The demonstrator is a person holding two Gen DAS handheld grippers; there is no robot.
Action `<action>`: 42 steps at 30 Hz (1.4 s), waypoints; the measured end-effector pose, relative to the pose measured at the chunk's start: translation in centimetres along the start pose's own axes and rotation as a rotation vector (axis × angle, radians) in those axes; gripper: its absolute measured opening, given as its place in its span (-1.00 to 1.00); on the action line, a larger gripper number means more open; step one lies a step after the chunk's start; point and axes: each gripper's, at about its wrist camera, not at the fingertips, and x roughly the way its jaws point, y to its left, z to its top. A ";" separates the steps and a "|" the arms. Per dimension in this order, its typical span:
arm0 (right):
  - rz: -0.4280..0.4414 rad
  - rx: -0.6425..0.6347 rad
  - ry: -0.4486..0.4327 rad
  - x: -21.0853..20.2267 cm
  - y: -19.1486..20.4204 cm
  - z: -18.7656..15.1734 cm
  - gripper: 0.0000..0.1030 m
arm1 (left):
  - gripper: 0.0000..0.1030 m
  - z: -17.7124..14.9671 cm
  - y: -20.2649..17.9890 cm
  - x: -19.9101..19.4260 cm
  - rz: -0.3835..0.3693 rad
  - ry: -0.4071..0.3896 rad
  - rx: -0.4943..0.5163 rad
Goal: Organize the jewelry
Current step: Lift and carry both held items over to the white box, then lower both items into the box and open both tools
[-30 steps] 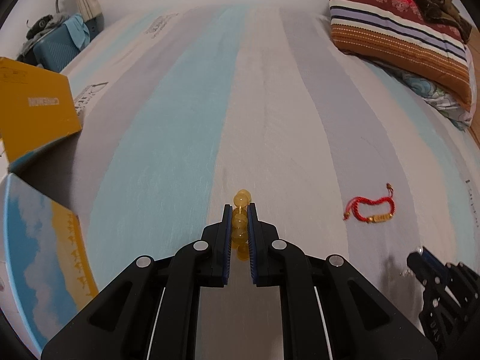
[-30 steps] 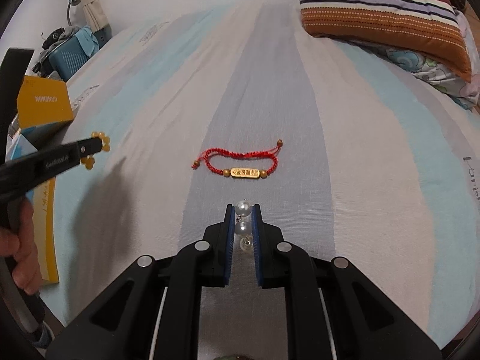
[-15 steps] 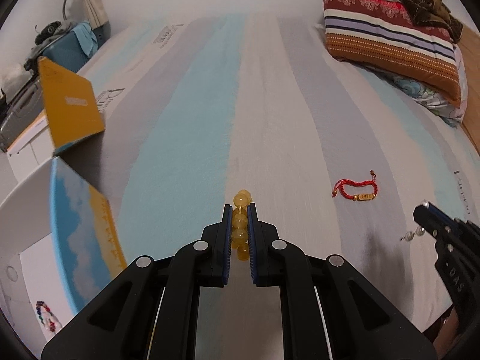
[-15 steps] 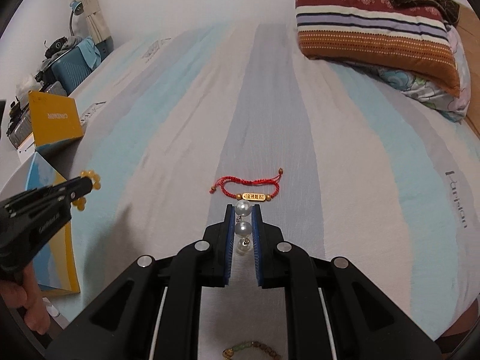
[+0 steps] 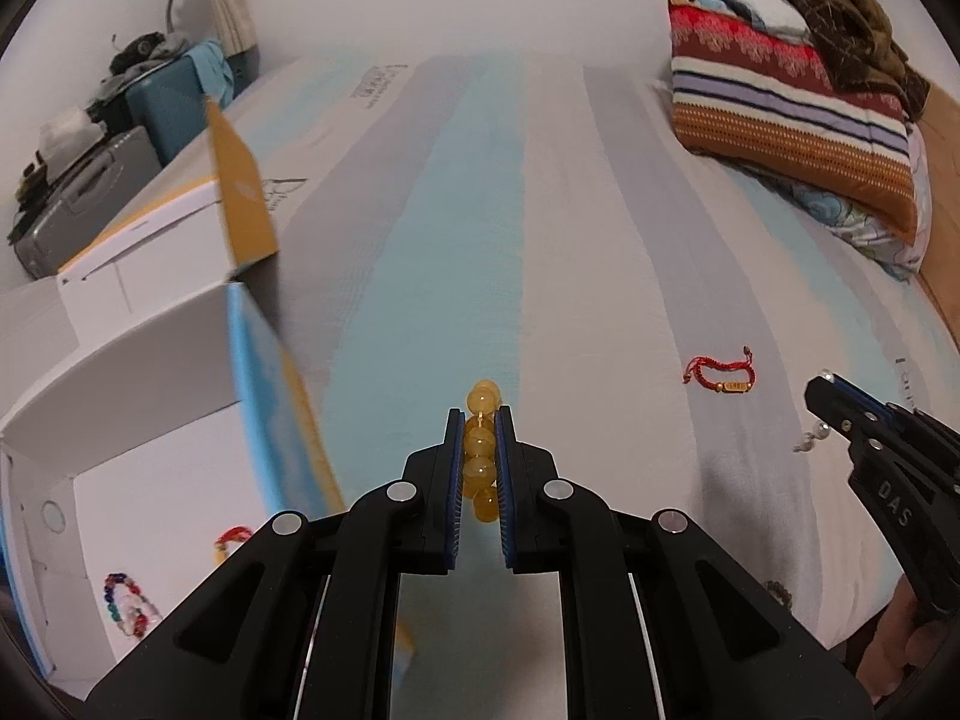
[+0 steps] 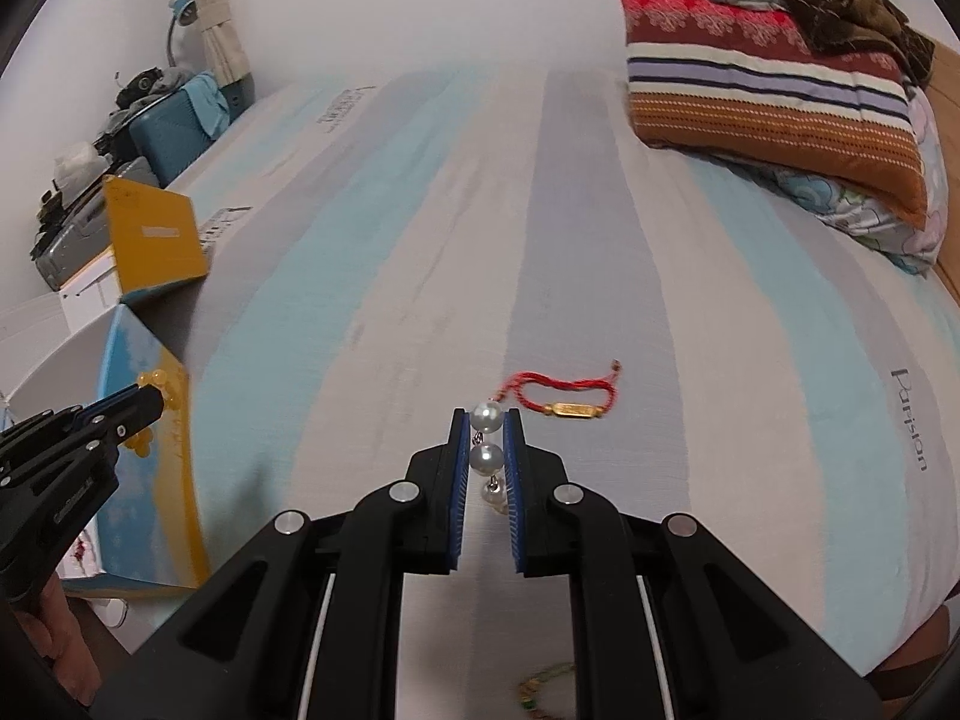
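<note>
My left gripper (image 5: 480,420) is shut on a yellow bead bracelet (image 5: 482,450), held above the striped bed beside an open white box (image 5: 150,360). The box holds a multicoloured bead bracelet (image 5: 126,603) and a red one (image 5: 234,535). My right gripper (image 6: 486,420) is shut on a pearl bracelet (image 6: 487,457), held above the bed just in front of a red cord bracelet with a gold bar (image 6: 567,399). The cord bracelet also shows in the left wrist view (image 5: 720,375), with the right gripper (image 5: 831,396) near it. The left gripper shows in the right wrist view (image 6: 150,402).
The box's yellow lid flap (image 5: 240,192) stands up at the left. A striped pillow (image 5: 792,132) lies at the back right. A green-and-gold bracelet (image 6: 543,684) lies near the bed's front edge. Suitcases and clutter (image 5: 120,138) sit beyond the left side.
Both grippers have risen and drawn back from the bed with their bracelets. The left gripper has come alongside the open box, whose inside now shows.
</note>
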 end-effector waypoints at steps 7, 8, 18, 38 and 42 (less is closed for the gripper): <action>0.038 -0.049 -0.022 -1.6 4.8 0.4 -0.80 | -0.82 -0.6 4.3 -2.9 0.028 -0.033 -0.048; 0.044 -0.058 -0.026 -1.8 5.6 0.5 -0.80 | -0.82 -0.7 4.8 -3.2 0.033 -0.036 -0.053; 0.117 -0.150 -0.050 -3.6 14.0 0.6 -0.80 | -0.82 -2.4 12.7 -6.6 0.104 -0.058 -0.142; 0.247 -0.354 -0.002 -1.7 29.6 -2.1 -0.80 | -0.82 -8.6 27.3 -6.9 0.236 0.020 -0.320; 0.263 -0.389 0.027 -0.2 31.6 -2.9 -0.80 | -0.82 -9.5 28.9 -5.9 0.246 0.053 -0.340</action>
